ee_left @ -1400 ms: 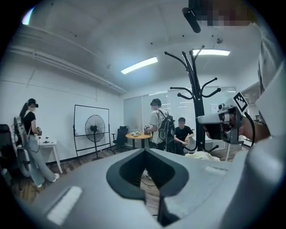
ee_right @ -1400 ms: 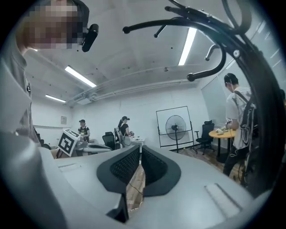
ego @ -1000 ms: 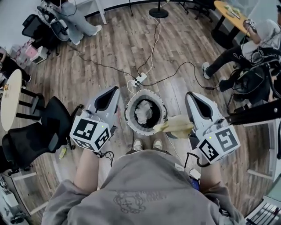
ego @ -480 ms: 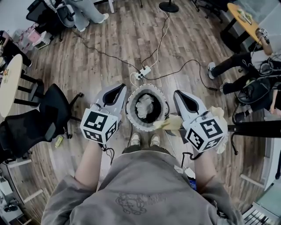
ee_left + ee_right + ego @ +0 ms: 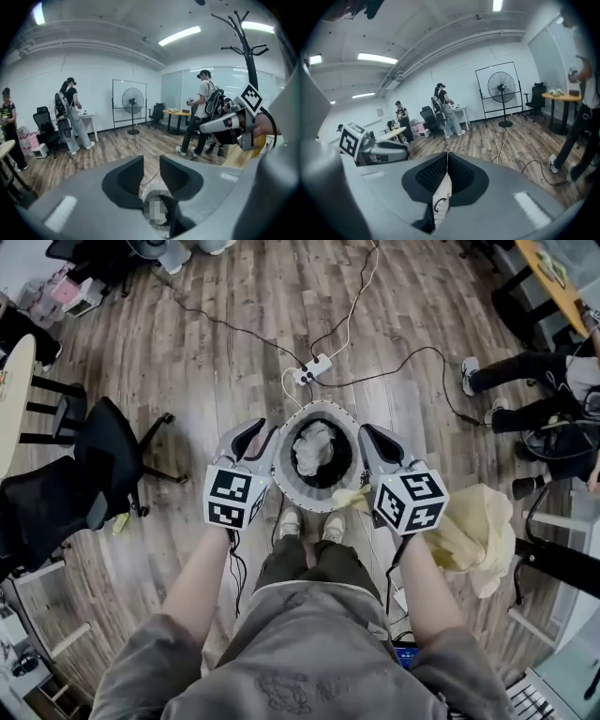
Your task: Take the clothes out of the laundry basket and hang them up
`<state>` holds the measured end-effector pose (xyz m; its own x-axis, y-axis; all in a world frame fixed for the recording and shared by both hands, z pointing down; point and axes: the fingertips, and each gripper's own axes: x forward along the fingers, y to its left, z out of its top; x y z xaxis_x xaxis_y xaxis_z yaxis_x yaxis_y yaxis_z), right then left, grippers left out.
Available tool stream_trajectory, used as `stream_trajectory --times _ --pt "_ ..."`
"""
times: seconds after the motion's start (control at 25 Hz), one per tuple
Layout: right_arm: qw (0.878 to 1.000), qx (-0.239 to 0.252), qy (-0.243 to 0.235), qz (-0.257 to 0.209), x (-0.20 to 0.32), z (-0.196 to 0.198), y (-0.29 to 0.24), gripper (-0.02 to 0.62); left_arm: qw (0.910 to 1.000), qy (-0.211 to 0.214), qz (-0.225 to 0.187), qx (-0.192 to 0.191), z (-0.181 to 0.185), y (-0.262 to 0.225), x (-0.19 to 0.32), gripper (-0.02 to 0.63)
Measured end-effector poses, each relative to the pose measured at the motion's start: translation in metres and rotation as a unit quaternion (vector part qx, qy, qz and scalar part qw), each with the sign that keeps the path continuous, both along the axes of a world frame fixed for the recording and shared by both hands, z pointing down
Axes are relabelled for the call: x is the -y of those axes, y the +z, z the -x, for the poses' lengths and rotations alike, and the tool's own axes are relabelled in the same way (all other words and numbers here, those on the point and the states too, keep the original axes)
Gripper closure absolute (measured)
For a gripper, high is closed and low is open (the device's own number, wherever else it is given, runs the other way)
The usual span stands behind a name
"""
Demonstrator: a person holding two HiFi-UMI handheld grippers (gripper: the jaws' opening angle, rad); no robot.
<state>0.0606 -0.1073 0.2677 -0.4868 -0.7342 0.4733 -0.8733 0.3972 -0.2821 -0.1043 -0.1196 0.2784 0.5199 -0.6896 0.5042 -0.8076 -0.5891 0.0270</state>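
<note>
The basket (image 5: 321, 407) stands on the floor (image 5: 187, 381) right in front of the person's feet, and it is not empty. A pale garment (image 5: 317, 446) lies crumpled in the bottom, untouched by either tool.

A yellow garment (image 5: 478, 531) is already out. It hangs at the person's right, with one corner trailing near the basket's rim. It looks draped on the coat stand (image 5: 244, 47) that shows in the left gripper view, though the head view is too cramped there to be sure what carries it. If so, one piece is done.

The left gripper (image 5: 251, 432) sits just beside the basket's left rim. Its fingers (image 5: 126, 178) stand a little apart with nothing between them — only the basket shows through the gap.

The right gripper (image 5: 370, 434) sits just beside the right rim. Its fingers (image 5: 433, 176) are pressed together at the tips and seem to hold nothing. The pale sliver below the tips is probably the basket seen through the wedge, not cloth in a grip.

So the work reads as partly done: at least one garment is out, and at least one is left. What remains is to get the fingers over the rim and into the basket, pinch the pale garment, lift it clear and hang it. Whether more clothes lie under it cannot be told — the heap hides the bottom.
</note>
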Motion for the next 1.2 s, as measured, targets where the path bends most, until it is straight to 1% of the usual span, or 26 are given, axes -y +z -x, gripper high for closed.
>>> stream_trajectory --times 0.04,0.08,0.12,0.24,0.32,0.48,0.64,0.72,0.84,0.92,1.04,1.12,1.2 --pt "1.0 0.008 0.01 0.006 0.004 0.003 0.018 0.56 0.9999 -0.003 0.016 0.007 0.001 0.021 0.002 0.499" --pt "1.0 0.012 0.019 0.015 0.008 0.006 0.038 0.549 0.9995 -0.004 0.029 0.012 0.001 0.043 0.003 0.497" --pt "0.999 0.014 0.025 0.026 0.012 0.009 0.06 0.522 0.999 -0.004 0.041 0.015 0.002 0.064 0.003 0.486" --pt "0.997 0.006 0.035 0.062 0.017 0.016 0.128 0.469 0.9976 0.002 0.065 0.024 0.002 0.125 0.002 0.477" --pt "0.996 -0.004 0.032 0.087 0.019 0.021 0.174 0.438 0.9964 0.012 0.076 0.036 0.002 0.165 0.004 0.477" --pt "0.991 -0.042 0.01 0.125 0.021 0.026 0.262 0.42 0.9924 0.035 0.103 0.057 -0.005 0.244 0.006 0.476" --pt "0.986 -0.059 0.01 0.158 0.027 0.026 0.344 0.416 0.988 0.05 0.132 0.061 -0.014 0.319 0.01 0.474" --pt "0.983 -0.067 0.011 0.168 0.032 0.026 0.383 0.416 0.9856 0.056 0.149 0.058 -0.02 0.354 0.011 0.474" --pt "0.981 -0.068 0.019 0.179 0.04 0.025 0.435 0.419 0.982 0.054 0.176 0.04 -0.027 0.408 0.016 0.476" --pt "0.98 -0.072 0.017 0.183 0.045 0.024 0.468 0.419 0.9783 0.042 0.201 0.03 -0.029 0.442 0.019 0.476" --pt "0.977 -0.095 0.013 0.189 0.052 0.018 0.517 0.419 0.9734 0.031 0.227 0.014 -0.037 0.492 0.024 0.475" --pt "0.975 -0.108 0.009 0.192 0.055 0.014 0.548 0.419 0.9704 0.015 0.241 0.002 -0.04 0.523 0.027 0.474" --pt "0.974 -0.119 0.009 0.194 0.056 0.01 0.574 0.419 0.9654 -0.002 0.261 -0.003 -0.043 0.554 0.027 0.474"
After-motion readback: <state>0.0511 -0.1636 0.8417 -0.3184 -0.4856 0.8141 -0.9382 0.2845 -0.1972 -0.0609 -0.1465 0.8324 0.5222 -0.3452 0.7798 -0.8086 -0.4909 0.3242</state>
